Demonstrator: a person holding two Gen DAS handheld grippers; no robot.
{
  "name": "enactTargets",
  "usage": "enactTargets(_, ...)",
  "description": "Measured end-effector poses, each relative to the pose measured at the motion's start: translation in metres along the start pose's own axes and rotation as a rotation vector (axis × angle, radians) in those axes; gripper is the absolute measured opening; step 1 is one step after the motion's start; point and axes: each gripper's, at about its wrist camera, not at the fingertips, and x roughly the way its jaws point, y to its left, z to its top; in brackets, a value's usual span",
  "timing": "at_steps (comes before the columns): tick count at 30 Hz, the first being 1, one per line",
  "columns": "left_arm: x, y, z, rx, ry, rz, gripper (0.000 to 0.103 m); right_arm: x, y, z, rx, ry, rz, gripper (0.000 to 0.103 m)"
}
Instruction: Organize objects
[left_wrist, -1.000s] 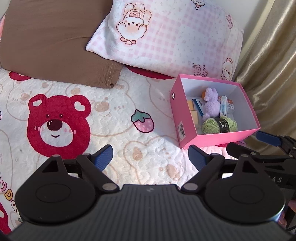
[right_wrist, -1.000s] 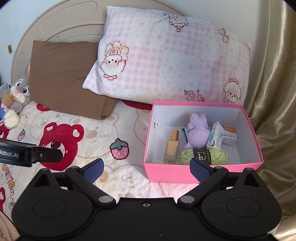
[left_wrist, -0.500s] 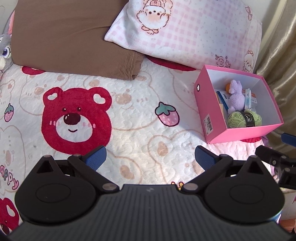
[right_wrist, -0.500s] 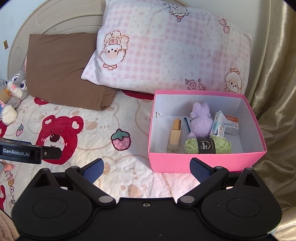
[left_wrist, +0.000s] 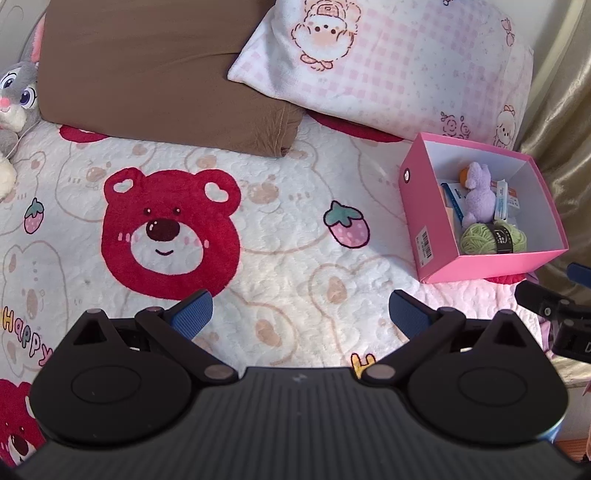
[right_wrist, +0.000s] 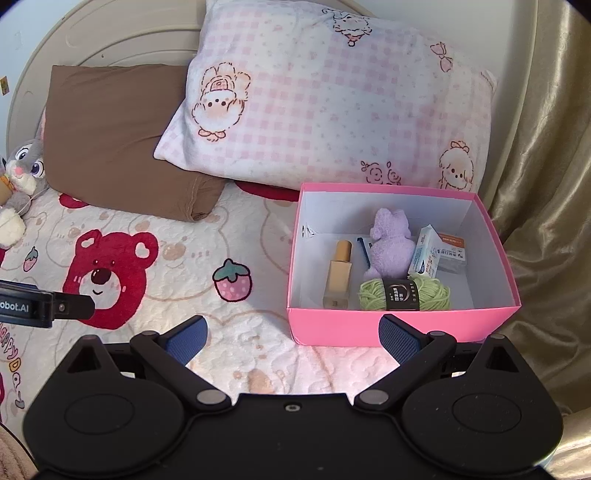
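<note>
From the left wrist camera we see our left gripper (left_wrist: 301, 314) with its blue-padded fingers spread wide and nothing between them, hovering over the white quilted bedspread printed with red bears and strawberries (left_wrist: 288, 258). To the far right sits the open pink cardboard box with a white interior (left_wrist: 417, 206). Its near-left wall hides much of the contents: we make out the purple plush toy (left_wrist: 478, 197), the ball of green yarn with a black label (left_wrist: 493, 240), a blue-and-white carton (left_wrist: 501, 197) and something orange behind the plush that we cannot identify. A brown pillow (left_wrist: 159, 70) and a pink checked pillow with cartoon prints (left_wrist: 399, 62) lie at the far side. A grey rabbit plush (left_wrist: 18, 96) is cut off at the left edge, and part of the right gripper's dark body shows at the right edge.

From the right wrist camera our right gripper (right_wrist: 293, 334) is likewise released, fingers apart and empty, just in front of the box's near wall (right_wrist: 369, 326). Here the inside is plain: a beige bottle with a tan cap (right_wrist: 338, 275) lies at the left, the purple plush (right_wrist: 391, 245) in the middle, the yarn (right_wrist: 404, 293) near the front, the carton (right_wrist: 424, 256) leaning beside a grey-and-orange small box (right_wrist: 450, 253). A blue item behind the plush is mostly hidden. The tip of the left gripper enters at the left edge, its lettering cut off.
</note>
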Motion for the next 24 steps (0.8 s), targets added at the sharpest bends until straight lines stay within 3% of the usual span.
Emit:
enactTargets(8, 0.003, 0.006, 0.0, -0.011, 0.04, -0.011, 0.103, 0.003, 0.001, 0.003, 0.052, 0.035, 0.062, 0.101)
enactTargets(24, -0.01, 0.015, -0.002, -0.019, 0.029, 0.008, 0.103, -0.012, 0.015, 0.006, 0.002, 0.008, 0.021, 0.101)
